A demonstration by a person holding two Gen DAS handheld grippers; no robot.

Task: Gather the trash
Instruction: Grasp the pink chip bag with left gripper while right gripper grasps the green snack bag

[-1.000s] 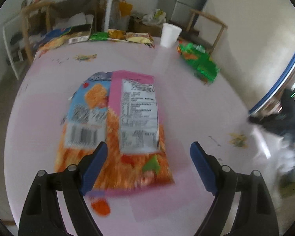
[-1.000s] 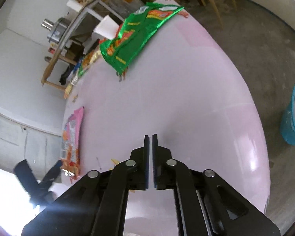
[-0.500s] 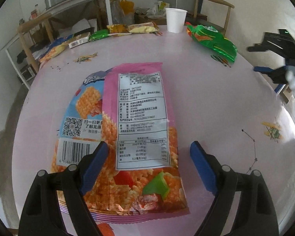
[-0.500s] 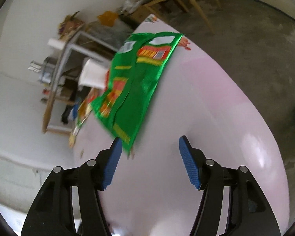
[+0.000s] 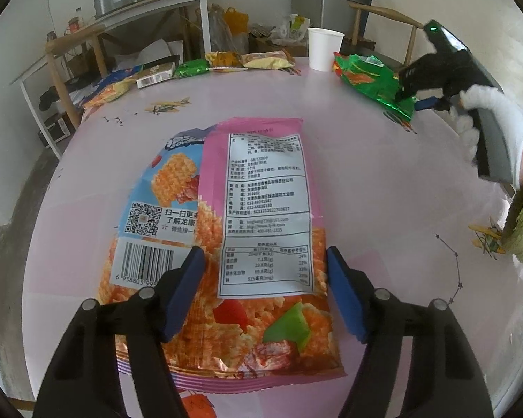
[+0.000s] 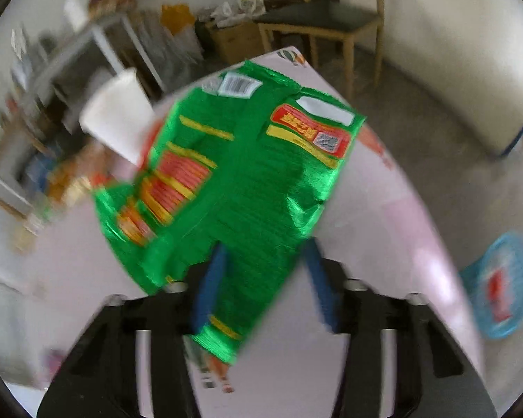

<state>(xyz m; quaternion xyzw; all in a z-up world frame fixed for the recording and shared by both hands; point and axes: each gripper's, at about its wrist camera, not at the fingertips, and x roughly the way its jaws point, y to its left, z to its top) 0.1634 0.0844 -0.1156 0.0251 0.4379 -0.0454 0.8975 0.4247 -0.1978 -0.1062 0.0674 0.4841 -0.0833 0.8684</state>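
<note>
Since the earlier frames, the right gripper (image 6: 265, 278) is now positioned over the green snack wrapper (image 6: 240, 188), where a second ago it was hanging above bare tabletop with its fingers together; the left gripper (image 5: 263, 291) is sitting lower over the pink-and-orange snack bag (image 5: 261, 209) than before. The right gripper's jaws are closing with the near end of the green wrapper lying between the blue pads (image 6: 209, 289); motion blur is hiding whether the pads are pressing on it yet. The left gripper's jaws are also closing, still spread on either side of the bag's near half, with both pads (image 5: 183, 291) clear of the foil. Both bags are lying flat on the round pink table (image 5: 383, 181), the pink one at its centre, the green one at the far right edge beside a white paper cup (image 5: 323, 48). More wrappers (image 5: 226, 62) are lining the far rim. A blue basket (image 6: 502, 285) is standing on the floor to the right of the table. A white-gloved hand (image 5: 484, 118) is holding the right gripper.
</note>
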